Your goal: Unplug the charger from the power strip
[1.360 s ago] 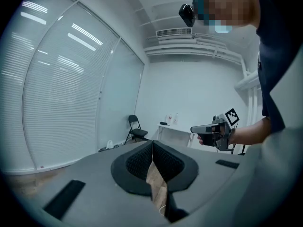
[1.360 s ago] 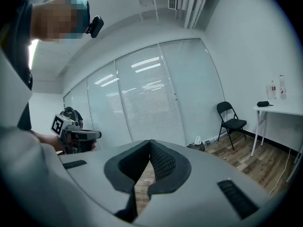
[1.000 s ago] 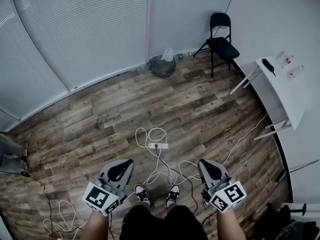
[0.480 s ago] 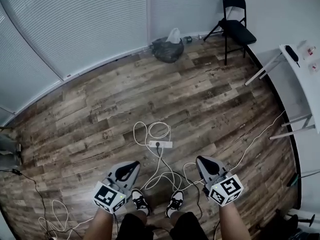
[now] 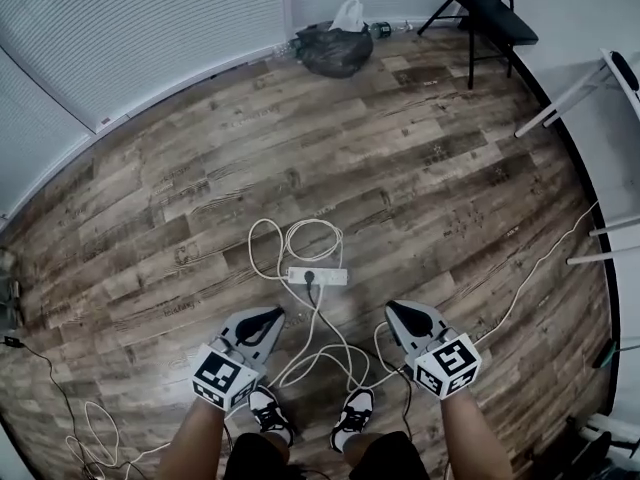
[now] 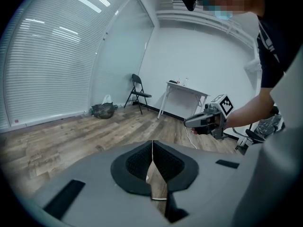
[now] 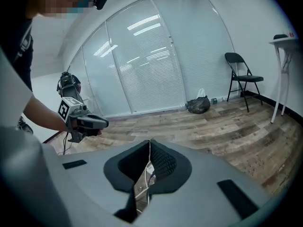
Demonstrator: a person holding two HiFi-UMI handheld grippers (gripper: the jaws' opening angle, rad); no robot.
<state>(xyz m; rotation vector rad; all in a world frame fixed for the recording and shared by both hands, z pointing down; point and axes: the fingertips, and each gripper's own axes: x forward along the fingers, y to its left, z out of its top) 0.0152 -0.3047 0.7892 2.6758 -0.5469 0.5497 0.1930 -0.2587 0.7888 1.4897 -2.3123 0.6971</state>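
- The power strip (image 5: 328, 277) is seen lying flat on the wood floor (image 5: 190, 218), a white bar set crosswise ahead of the person's shoes (image 5: 266, 409).
- The charger (image 5: 309, 276) is noted as a small dark plug seated in the power strip, toward its left end.
- Loose white cable (image 5: 297, 240) is coiled just behind the power strip, and more runs from it toward the shoes. Which strand belongs to the charger cannot be told.
- The left gripper (image 5: 264, 320) is held near the power strip, on the person's side and to its left. Its jaws are pressed together and nothing is held.
- The right gripper (image 5: 401, 314) is held on the same side, to the power strip's right. Its jaws are likewise closed tight and empty.
- Neither gripper touches the power strip.
- Handling, as judged: the charger is taken to be light, hard plastic, kept in only by the friction of its pins.
- The power strip is likely light enough to be lifted or dragged with the pull, so its bare right end is best pinned down.
- The hold is best taken across the charger's body, not on the soft cord.
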